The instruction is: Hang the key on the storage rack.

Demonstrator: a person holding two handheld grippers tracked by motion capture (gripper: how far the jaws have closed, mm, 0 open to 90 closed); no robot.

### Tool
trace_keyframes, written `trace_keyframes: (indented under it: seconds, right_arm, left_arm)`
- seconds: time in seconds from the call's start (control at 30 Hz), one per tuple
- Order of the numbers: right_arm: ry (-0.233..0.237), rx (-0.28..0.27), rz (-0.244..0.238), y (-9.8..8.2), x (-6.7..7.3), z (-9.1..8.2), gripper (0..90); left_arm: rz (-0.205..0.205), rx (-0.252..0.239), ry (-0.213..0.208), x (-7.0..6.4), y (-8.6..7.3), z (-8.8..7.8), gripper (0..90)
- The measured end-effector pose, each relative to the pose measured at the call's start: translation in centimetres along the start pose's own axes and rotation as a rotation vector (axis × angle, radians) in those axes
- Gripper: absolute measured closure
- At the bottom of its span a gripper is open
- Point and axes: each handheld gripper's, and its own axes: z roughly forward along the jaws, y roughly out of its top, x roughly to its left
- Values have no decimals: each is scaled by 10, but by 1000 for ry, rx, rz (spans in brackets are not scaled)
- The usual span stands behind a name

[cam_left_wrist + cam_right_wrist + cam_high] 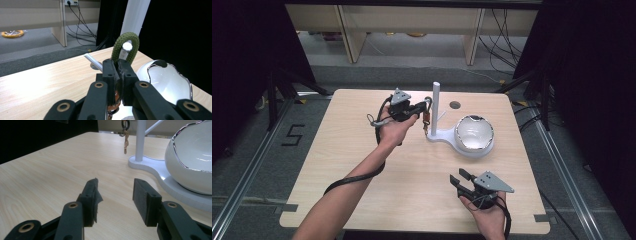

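Left gripper point(424, 111) up near the desk's point(362, 165) far edge, a little left of its middle, clamped tight on a green cord loop point(125, 47) — keys point(426, 124) dangling beneath it, a brass-coloured one lowest. In the left gripper view, loop standing up out of the closed jaws, ringed around the white tip of a peg point(127, 46) that juts from the white post point(436, 107); whether cord and peg touch, cannot tell. Post upright on a flat white base point(443, 137), joined on its right to a rounded white bowl point(474, 134) with a shiny wavy rim, toward the far right part of the desk.

Right gripper point(458, 178) low at the near right corner of the desk, well apart from the stand, jaws parted fairly wide with nothing between them — bare wood grain showing through the gap in the right gripper view. From there, keys point(125, 135) seen hanging just beside the post point(140, 140), clear of the desk surface, bowl point(192, 162) bulging at the right.
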Motion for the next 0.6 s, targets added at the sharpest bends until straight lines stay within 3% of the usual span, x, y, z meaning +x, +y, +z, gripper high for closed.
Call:
trace_keyframes:
  seconds: [0.13, 0.17, 0.43, 0.47, 0.6]
  right_arm:
    - [12, -11, -10, 0, -1, 1, 564]
    - [20, -16, -31, 0, -3, 2, 563]
    - [13, -11, -38, 0, -3, 2, 564]
    - [6, 8, 3, -1, 0, 0, 564]
    - [3, 17, -4, -1, 0, 0, 564]
  left_arm:
    - [2, 3, 0, -1, -1, 3, 848]
    - [3, 5, 0, -1, -1, 3, 848]
    - [10, 10, 2, -2, -2, 6, 848]
    - [10, 11, 3, -2, -2, 7, 848]
    - [12, 13, 6, -3, -2, 9, 847]
